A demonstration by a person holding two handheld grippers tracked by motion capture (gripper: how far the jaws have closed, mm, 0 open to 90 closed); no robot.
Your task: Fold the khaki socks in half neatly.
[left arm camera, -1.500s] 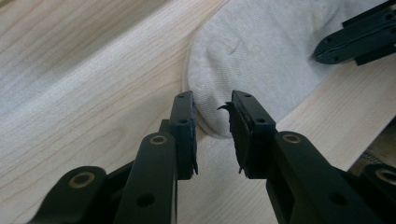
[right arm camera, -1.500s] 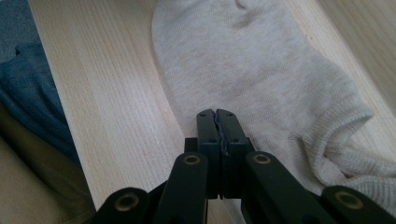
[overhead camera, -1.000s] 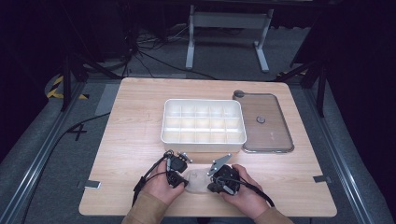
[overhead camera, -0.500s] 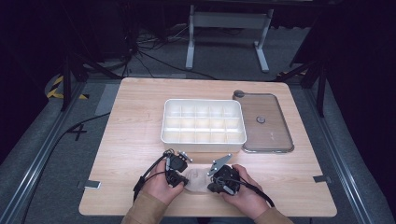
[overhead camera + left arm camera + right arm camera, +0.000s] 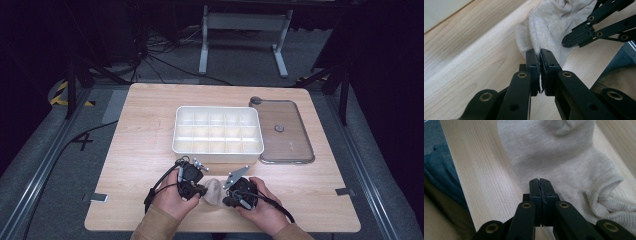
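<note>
- Sock (image 5: 212, 190), pale beige knit, crumpled: lies at 6 o'clock on the surface (image 5: 130, 145), between the two grippers, just short of the near edge.
- Left gripper (image 5: 539, 55): fingers (image 5: 531, 65) closed on a raised fold at the sock's edge, cloth pinched between them.
- Right gripper (image 5: 540, 185): fingers (image 5: 549, 192) pressed together at the sock's near edge; a thin strip of cloth may be caught, but I cannot tell for certain.
- Change over the last second: almost none. Both grippers stay at the same spot with the sock between them, so the grasp looks settled and lifting or folding is probably next.
- Compartment tray (image 5: 218, 134), white, empty cells: 12 o'clock from the sock, mid-surface, likely destination.
- Clear lid (image 5: 282, 130): flat at 1 o'clock, just beside the tray's right wall.
</note>
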